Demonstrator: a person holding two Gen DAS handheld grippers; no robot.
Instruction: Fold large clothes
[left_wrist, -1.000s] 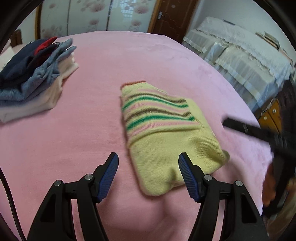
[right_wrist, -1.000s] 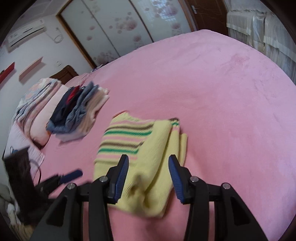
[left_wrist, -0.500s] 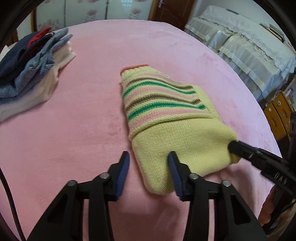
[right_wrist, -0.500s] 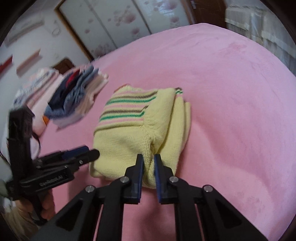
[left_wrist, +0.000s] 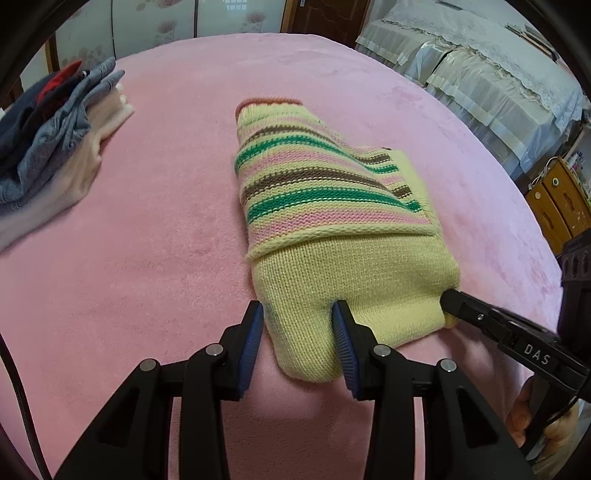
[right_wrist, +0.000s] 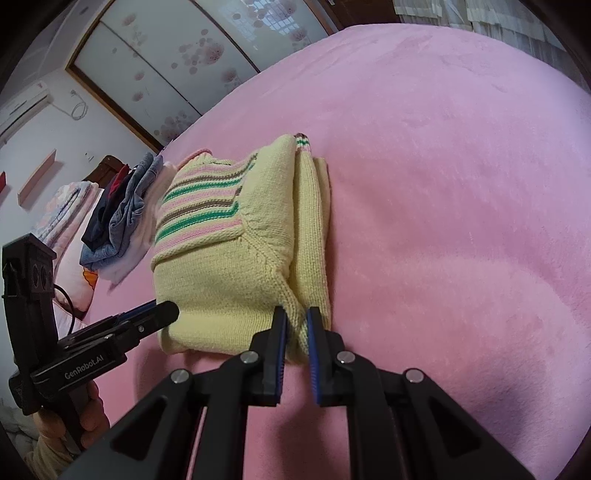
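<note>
A folded yellow knit sweater (left_wrist: 332, 221) with green, pink and brown stripes lies on the pink bed (left_wrist: 166, 221); it also shows in the right wrist view (right_wrist: 236, 236). My left gripper (left_wrist: 298, 314) straddles the sweater's near left corner, its jaws closed in on the thick fold. My right gripper (right_wrist: 295, 317) is shut on the sweater's near right corner. The right gripper's tip shows in the left wrist view (left_wrist: 452, 301) at that corner. The left gripper shows in the right wrist view (right_wrist: 162, 312) at the sweater's left edge.
A stack of folded clothes (left_wrist: 48, 136) in blue, grey, red and cream sits at the far left of the bed; it also shows in the right wrist view (right_wrist: 122, 206). A covered sofa (left_wrist: 480, 81) and wooden cabinet (left_wrist: 557, 199) stand beyond the bed's right edge.
My left gripper moved forward onto the sweater's near left corner and its jaws narrowed. My right gripper closed on the near right corner and stays there.
</note>
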